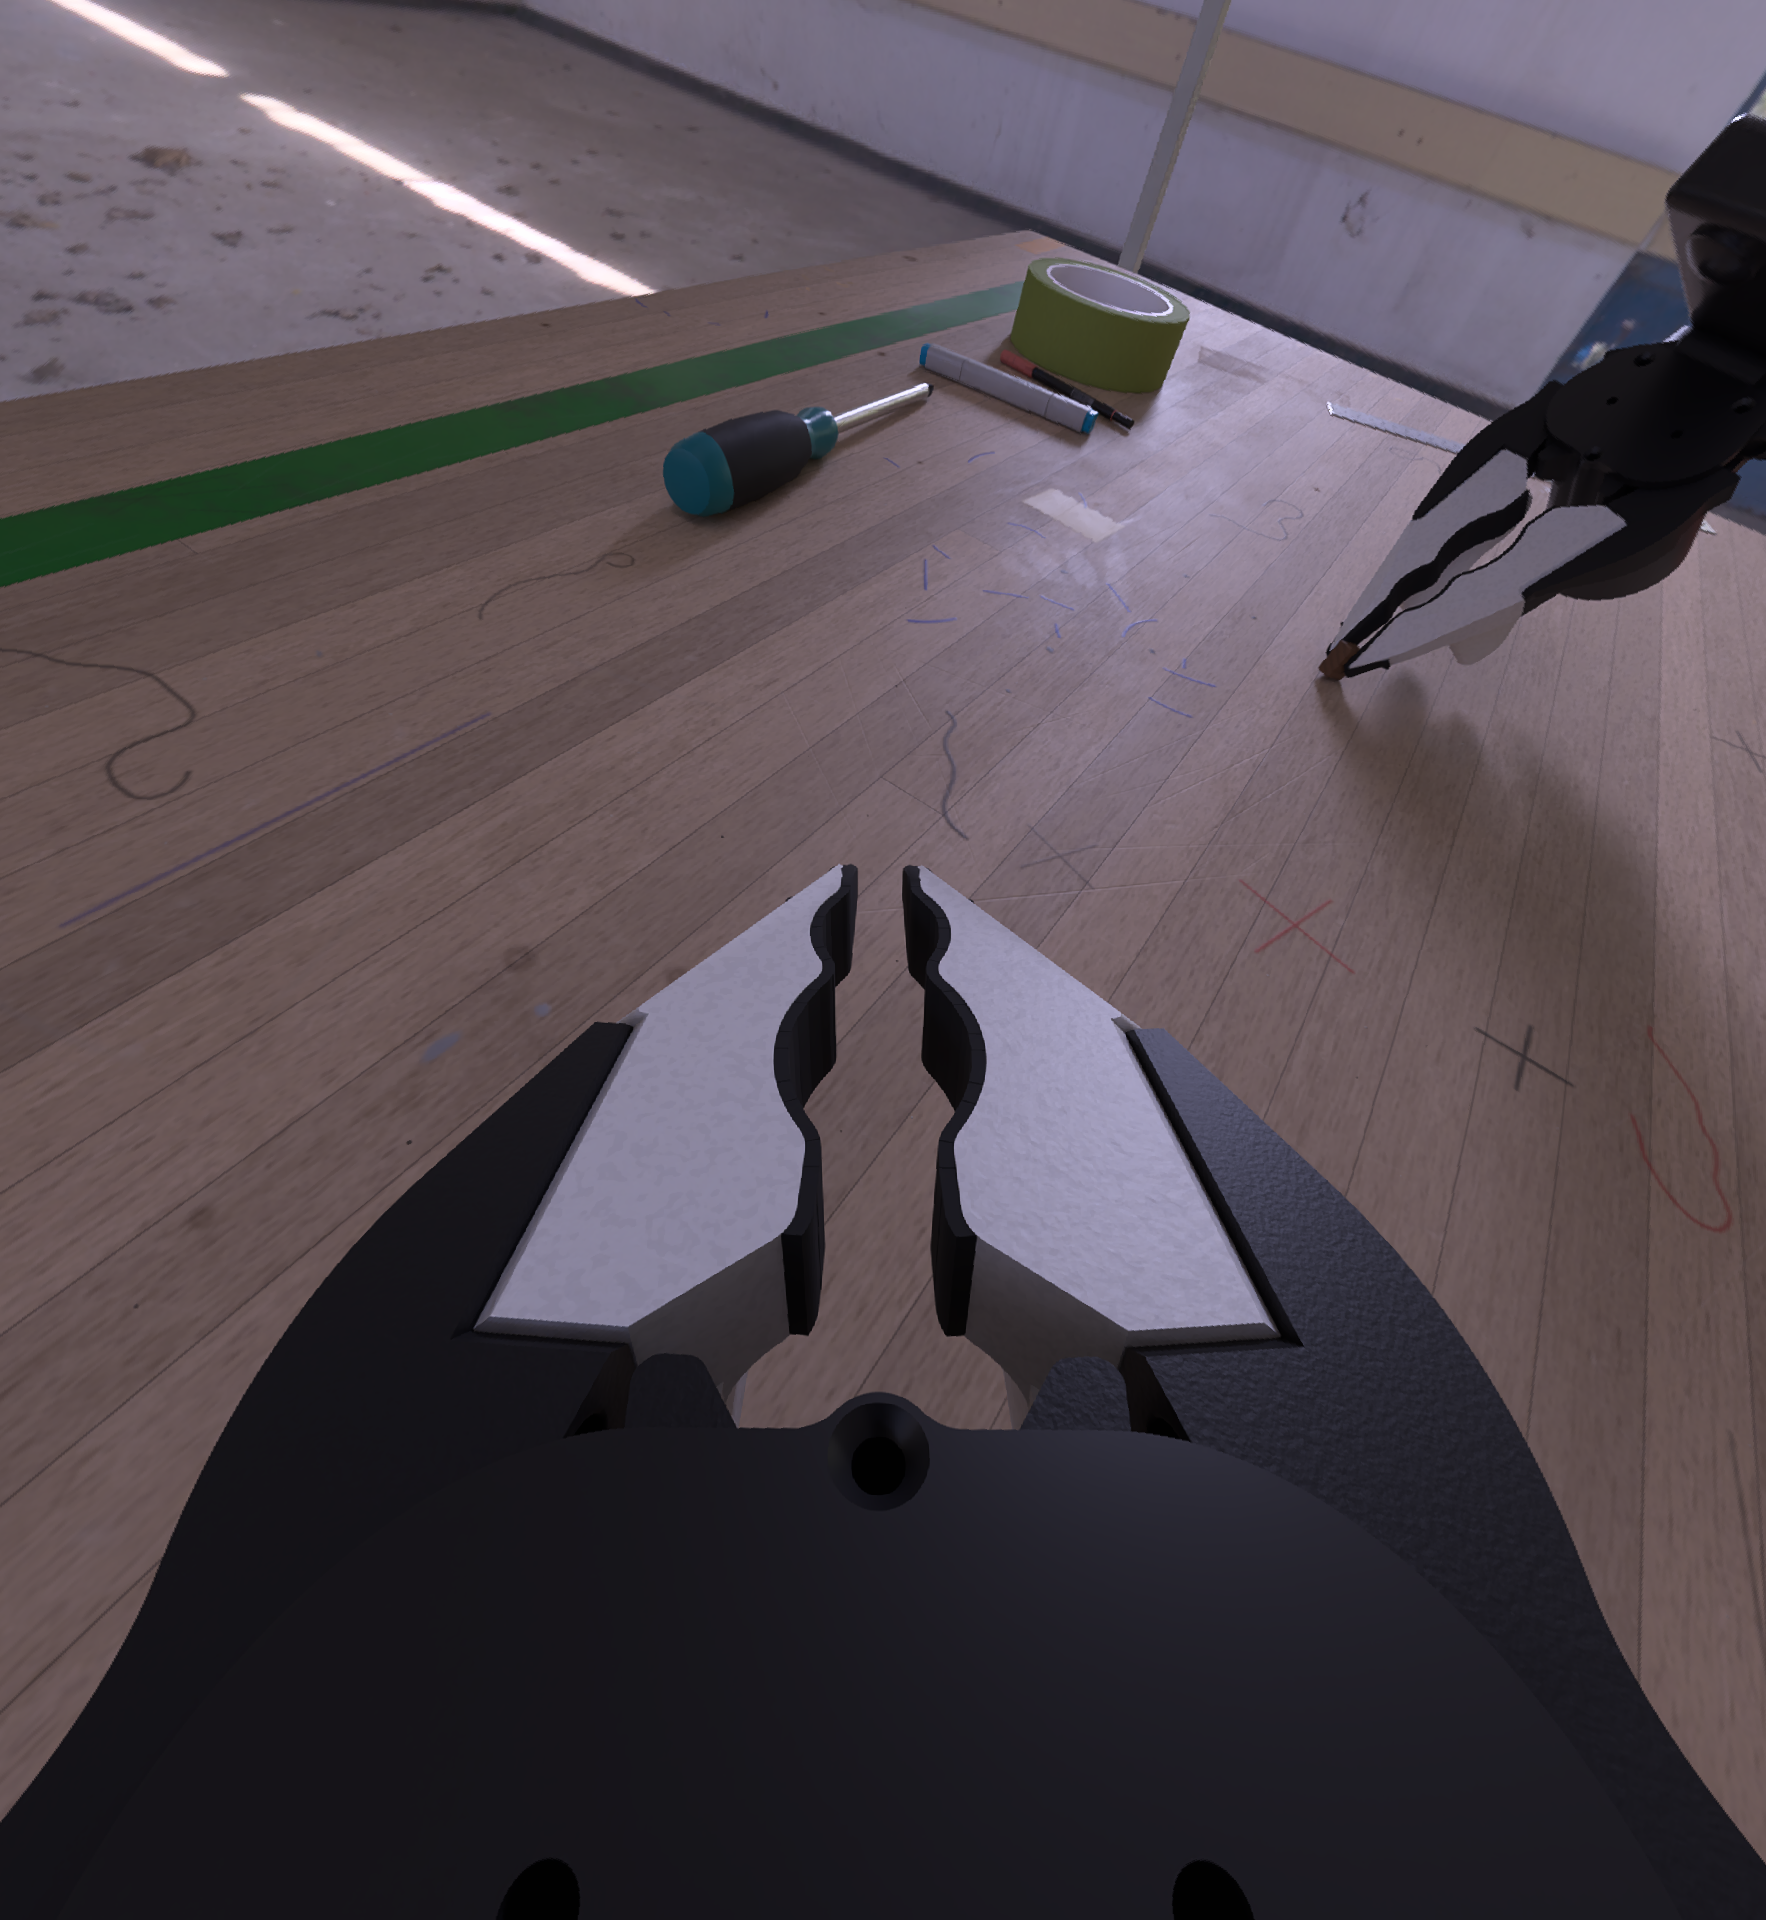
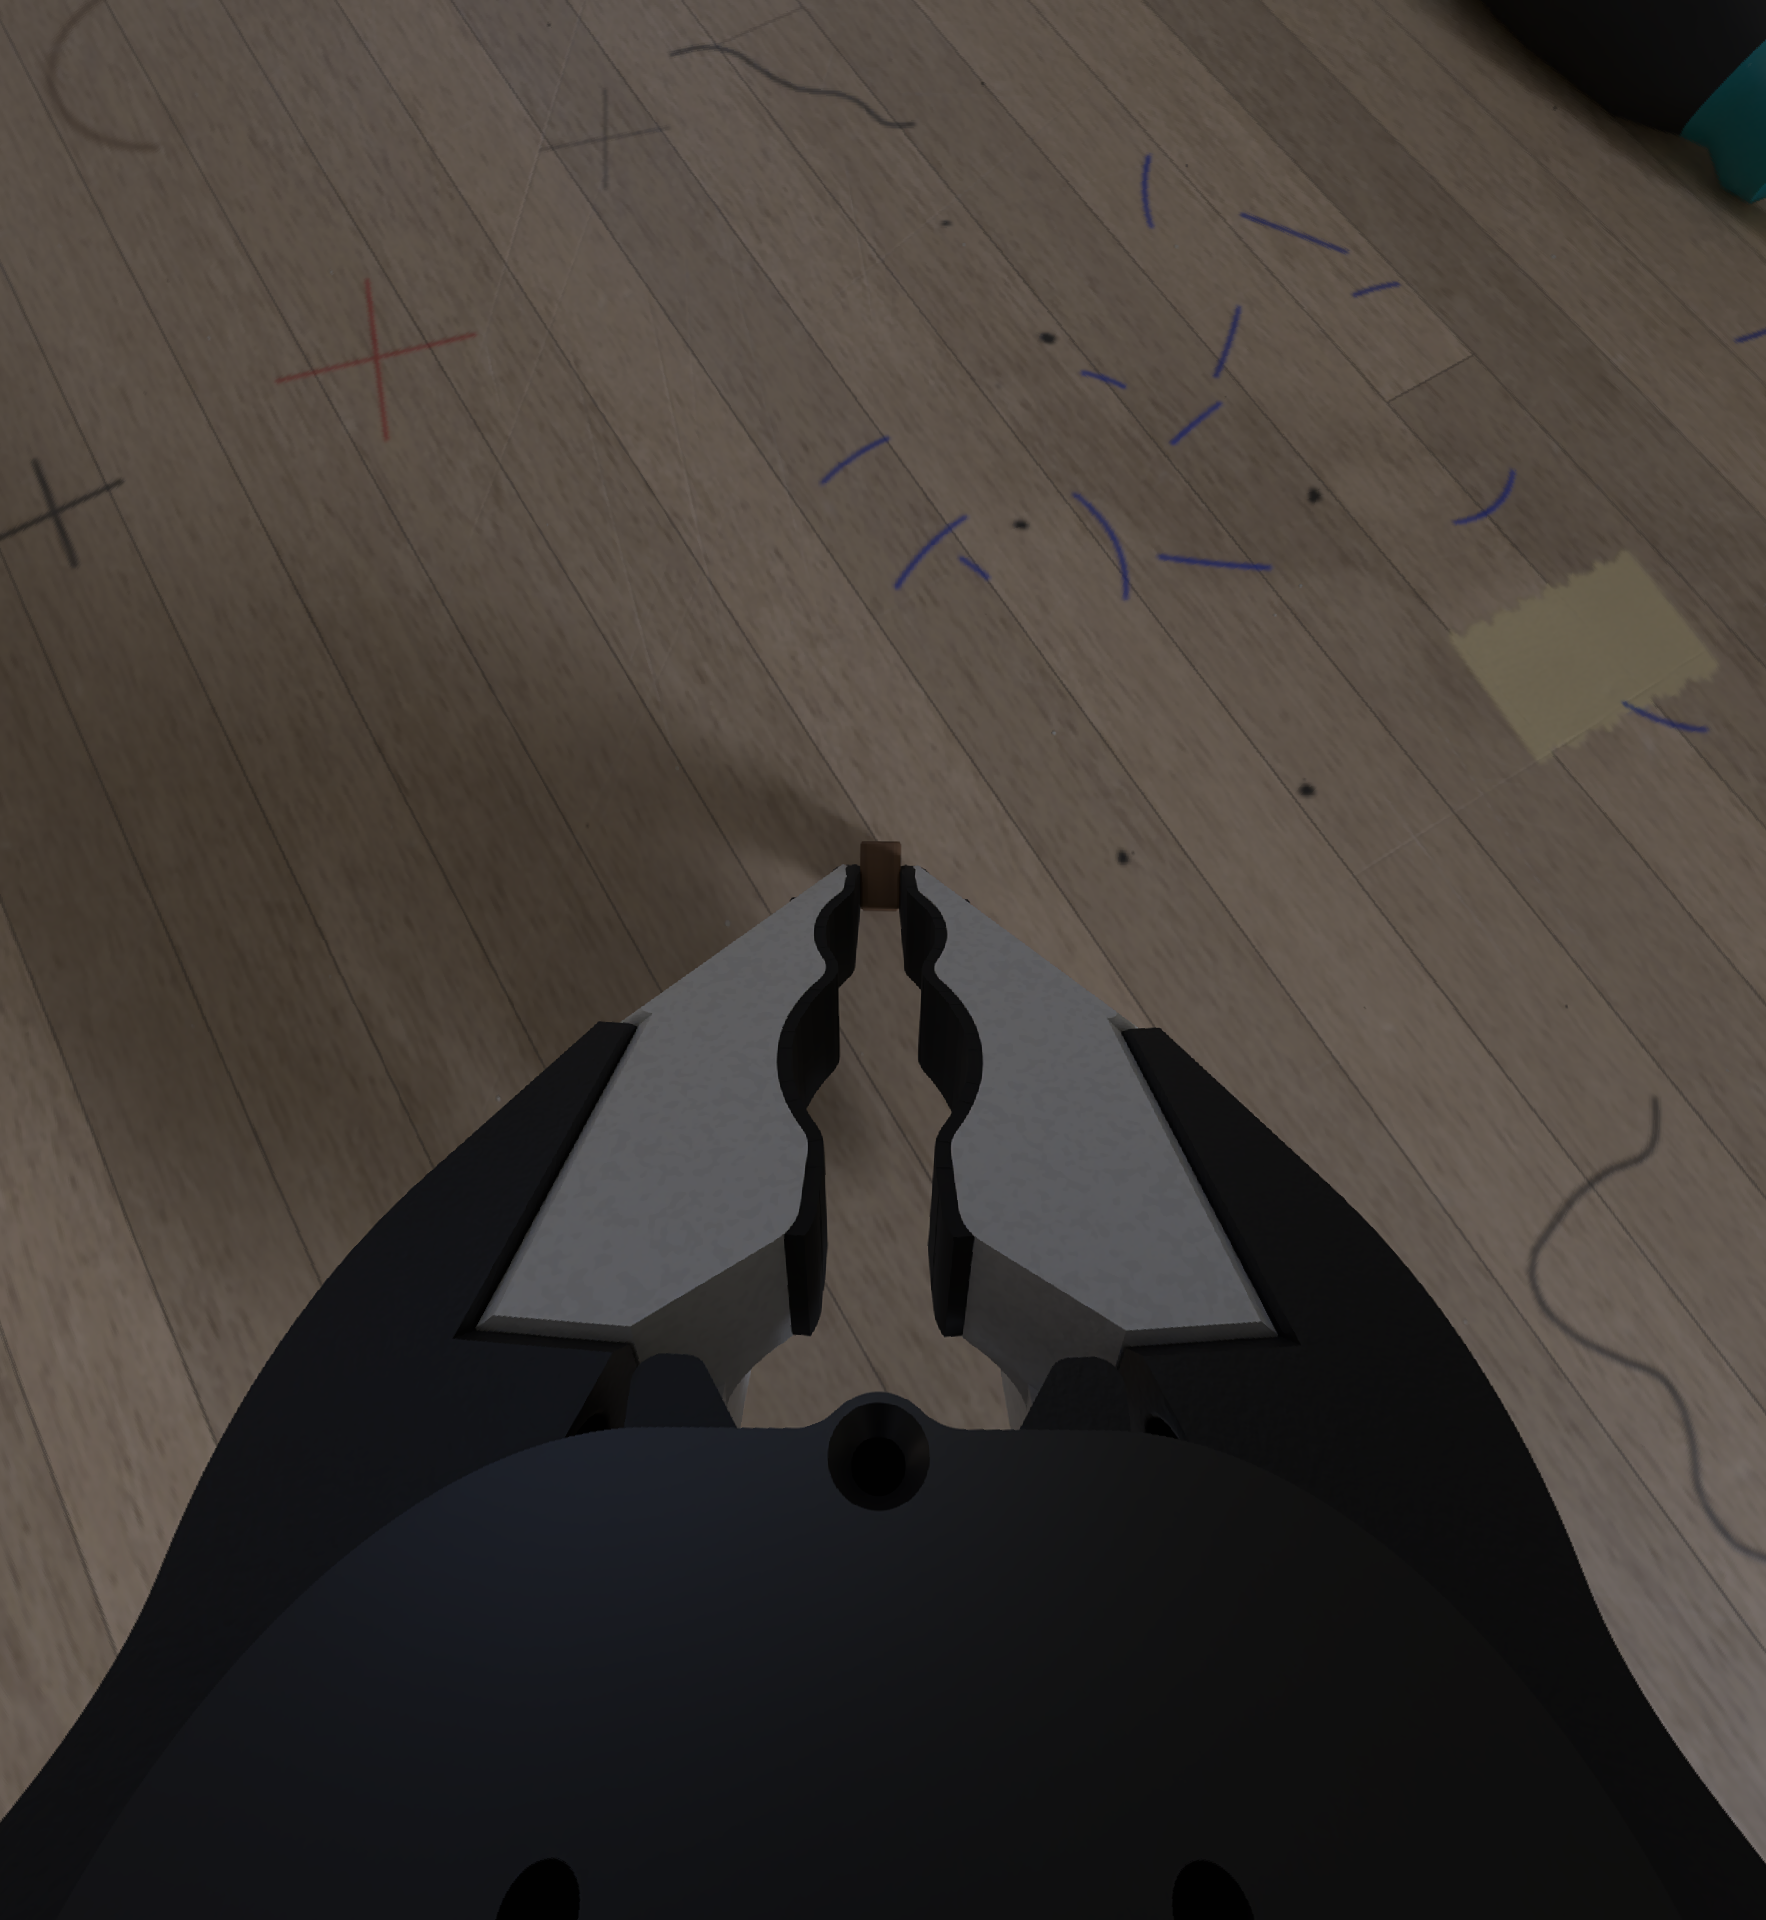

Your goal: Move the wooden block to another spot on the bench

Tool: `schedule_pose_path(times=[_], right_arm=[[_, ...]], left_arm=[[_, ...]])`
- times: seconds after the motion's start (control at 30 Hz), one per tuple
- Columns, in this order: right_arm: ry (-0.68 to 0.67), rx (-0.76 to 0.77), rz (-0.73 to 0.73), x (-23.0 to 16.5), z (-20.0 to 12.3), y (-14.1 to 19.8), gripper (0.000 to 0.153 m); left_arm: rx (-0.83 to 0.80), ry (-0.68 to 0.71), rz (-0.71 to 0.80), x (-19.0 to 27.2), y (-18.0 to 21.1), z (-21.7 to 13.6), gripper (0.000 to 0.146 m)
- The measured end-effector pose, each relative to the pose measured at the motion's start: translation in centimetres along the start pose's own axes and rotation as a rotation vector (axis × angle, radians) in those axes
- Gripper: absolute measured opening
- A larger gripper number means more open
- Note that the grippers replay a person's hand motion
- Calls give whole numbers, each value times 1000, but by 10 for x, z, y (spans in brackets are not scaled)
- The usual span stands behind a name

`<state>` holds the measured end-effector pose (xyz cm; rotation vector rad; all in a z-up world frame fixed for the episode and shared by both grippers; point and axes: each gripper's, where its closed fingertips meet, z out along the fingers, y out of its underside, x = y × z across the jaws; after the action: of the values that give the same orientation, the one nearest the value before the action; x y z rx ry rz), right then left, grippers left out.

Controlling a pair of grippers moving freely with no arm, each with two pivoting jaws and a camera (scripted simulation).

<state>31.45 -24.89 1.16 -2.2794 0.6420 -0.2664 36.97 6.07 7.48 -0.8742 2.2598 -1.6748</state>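
The small wooden block (image 2: 879, 876) is pinched at the very tips of my right claw (image 2: 879, 883), down at the counter (image 2: 443, 831); whether it rests on the wood or hangs just above, I cannot tell. So I judge the pickup done, the carry or release left. My left claw (image 1: 879, 883) hovers nearly closed, empty, well apart.
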Motion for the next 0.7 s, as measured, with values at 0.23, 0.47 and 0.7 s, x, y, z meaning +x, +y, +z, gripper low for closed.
schedule_pose_path(times=[0.23, 0.47, 0.7], right_arm=[[16, 8, 20, 2, -5, -1, 7], [-316, 544, 298, -53, -3, -147, 7], [-380, 722, 401, -111, 54, -237, 7]], left_arm=[[-8, 5, 12, 3, 1, 1, 8], [77, 170, 42, 50, -20, 10, 8], [158, 197, 138, 92, -36, 22, 9]])
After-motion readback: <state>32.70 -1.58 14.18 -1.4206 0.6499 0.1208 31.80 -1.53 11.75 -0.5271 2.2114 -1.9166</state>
